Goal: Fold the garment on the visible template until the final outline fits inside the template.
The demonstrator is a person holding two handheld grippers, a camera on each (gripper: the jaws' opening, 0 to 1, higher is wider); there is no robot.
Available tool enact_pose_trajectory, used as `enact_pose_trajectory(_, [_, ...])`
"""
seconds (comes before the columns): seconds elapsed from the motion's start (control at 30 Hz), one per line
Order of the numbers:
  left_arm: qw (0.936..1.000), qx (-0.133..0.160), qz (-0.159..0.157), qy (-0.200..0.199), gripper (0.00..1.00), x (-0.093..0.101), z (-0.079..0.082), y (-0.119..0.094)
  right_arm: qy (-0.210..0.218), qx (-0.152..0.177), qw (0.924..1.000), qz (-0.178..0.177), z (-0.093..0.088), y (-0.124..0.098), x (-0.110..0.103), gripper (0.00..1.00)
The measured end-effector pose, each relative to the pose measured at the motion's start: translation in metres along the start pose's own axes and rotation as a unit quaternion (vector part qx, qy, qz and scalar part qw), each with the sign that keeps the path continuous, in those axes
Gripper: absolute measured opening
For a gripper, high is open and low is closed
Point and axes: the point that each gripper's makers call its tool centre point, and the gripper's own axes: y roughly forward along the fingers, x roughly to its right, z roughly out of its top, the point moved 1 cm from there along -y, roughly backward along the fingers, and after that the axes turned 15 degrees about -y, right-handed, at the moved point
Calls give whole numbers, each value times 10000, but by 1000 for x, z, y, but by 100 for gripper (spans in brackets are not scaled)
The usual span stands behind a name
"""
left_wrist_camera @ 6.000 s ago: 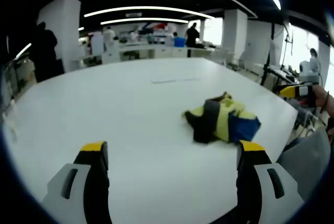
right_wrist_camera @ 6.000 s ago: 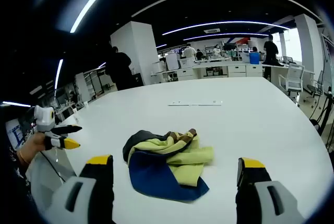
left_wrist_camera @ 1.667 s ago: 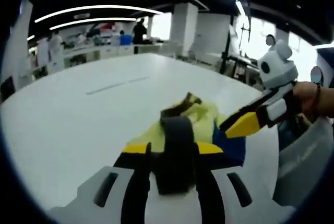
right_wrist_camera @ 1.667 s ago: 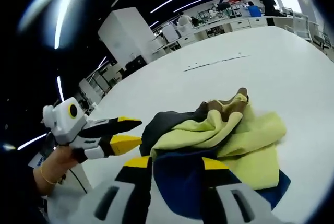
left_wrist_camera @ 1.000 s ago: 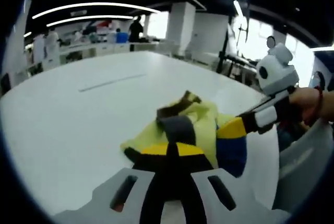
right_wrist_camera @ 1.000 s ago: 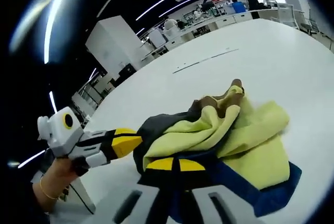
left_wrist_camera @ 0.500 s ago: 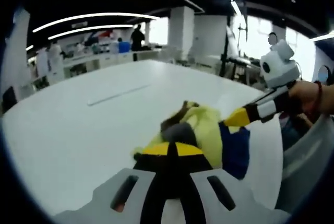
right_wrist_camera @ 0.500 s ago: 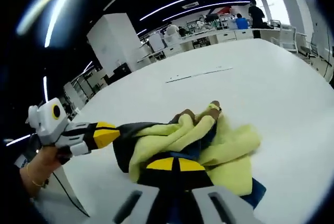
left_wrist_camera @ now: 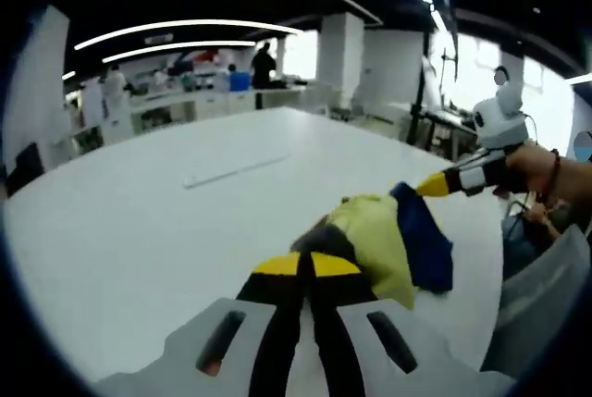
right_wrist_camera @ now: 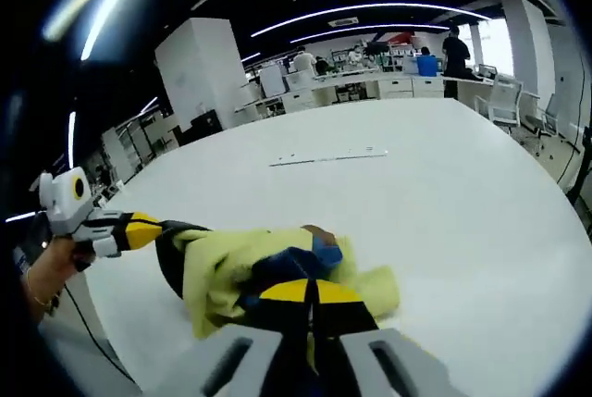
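A crumpled garment (left_wrist_camera: 388, 240) of yellow, blue and dark grey cloth lies on the white table (left_wrist_camera: 139, 230). My left gripper (left_wrist_camera: 305, 266) is shut on its dark grey edge. My right gripper (right_wrist_camera: 301, 291) is shut on a blue and dark part of the garment (right_wrist_camera: 231, 272). In the left gripper view the right gripper (left_wrist_camera: 435, 184) comes in from the right, clamped on the blue corner. In the right gripper view the left gripper (right_wrist_camera: 139, 228) comes in from the left, holding the dark edge. The cloth is drawn out between the two. A thin pale strip (left_wrist_camera: 236, 168) lies farther back on the table.
The pale strip (right_wrist_camera: 324, 158) lies mid-table beyond the garment. The table edge (left_wrist_camera: 481, 258) runs close to the garment on the person's side. A hand (left_wrist_camera: 546, 170) holds the right gripper. Desks, people and a chair (right_wrist_camera: 513, 101) stand far behind.
Both grippers, open six seconds ago, closed on the crumpled garment. Since then they have moved apart, and the cloth is now stretched out between them.
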Motion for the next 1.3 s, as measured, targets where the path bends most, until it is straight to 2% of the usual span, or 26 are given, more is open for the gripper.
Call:
enact_pose_trajectory(0.4, [9994,112,51,-321,0,-15,23,1,15,116,9997,-228,28,6,58,0])
enact_pose_trajectory(0.6, [9990,223,193,-331,0,-35,38,2,22,115,9996,-258,43,21,88,0])
enact_pose_trajectory(0.8, [9981,185,386,-433,0,-53,41,9,18,104,9994,-326,52,37,110,0])
enact_pose_trajectory(1.03, [9954,111,747,-584,0,-86,36,20,65,-34,9986,-527,48,58,140,0])
enact_pose_trajectory(1.3, [9923,-201,972,-741,0,-110,19,44,267,-363,9976,-532,26,80,148,0])
